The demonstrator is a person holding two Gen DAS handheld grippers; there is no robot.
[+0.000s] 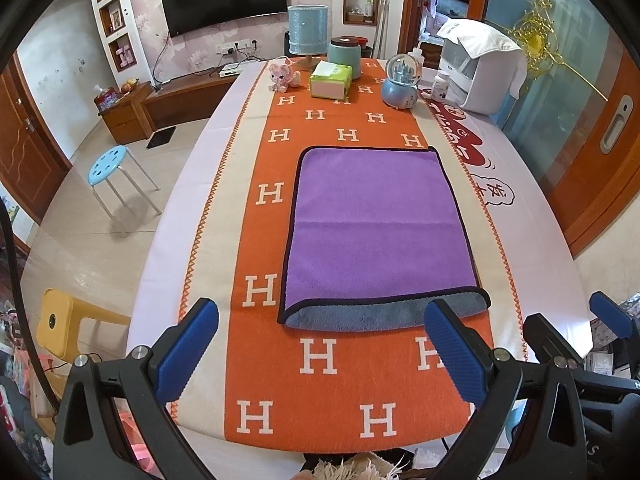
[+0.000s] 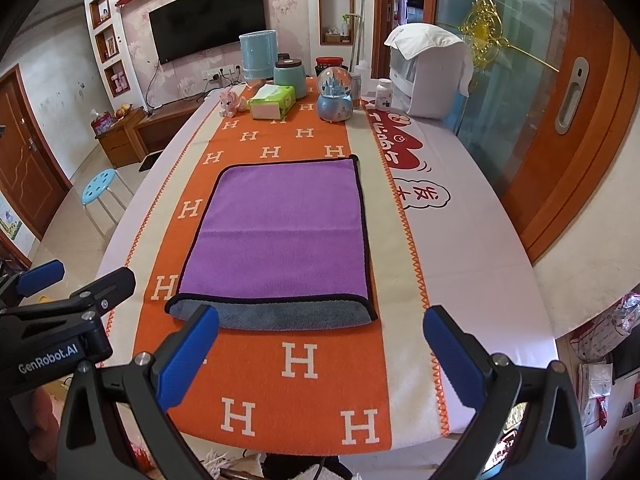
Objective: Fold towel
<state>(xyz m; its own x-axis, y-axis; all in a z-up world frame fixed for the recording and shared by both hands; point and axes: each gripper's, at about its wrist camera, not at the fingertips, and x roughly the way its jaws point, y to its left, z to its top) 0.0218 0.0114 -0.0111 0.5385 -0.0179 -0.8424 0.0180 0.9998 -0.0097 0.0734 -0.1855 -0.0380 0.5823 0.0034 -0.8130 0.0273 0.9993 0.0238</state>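
- Left gripper [image 1: 320, 344]: blue fingers [image 1: 188, 344] spread wide, grasping nothing, low in the frame just short of the towel's near edge.
- Right gripper [image 2: 320, 344]: fingers [image 2: 452, 352] likewise released and empty.
- Purple towel [image 1: 376, 224] lies mid-frame on the orange runner [image 1: 256, 240], already folded once by the look of it, grey underside showing at the near fold.
- Next likely calls for pinching one end's corners for another fold.

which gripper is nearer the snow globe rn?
Right, marginally. The snow globe stands at the table's far end, right of centre. The right gripper and left gripper both hang open at the near edge, far from it.
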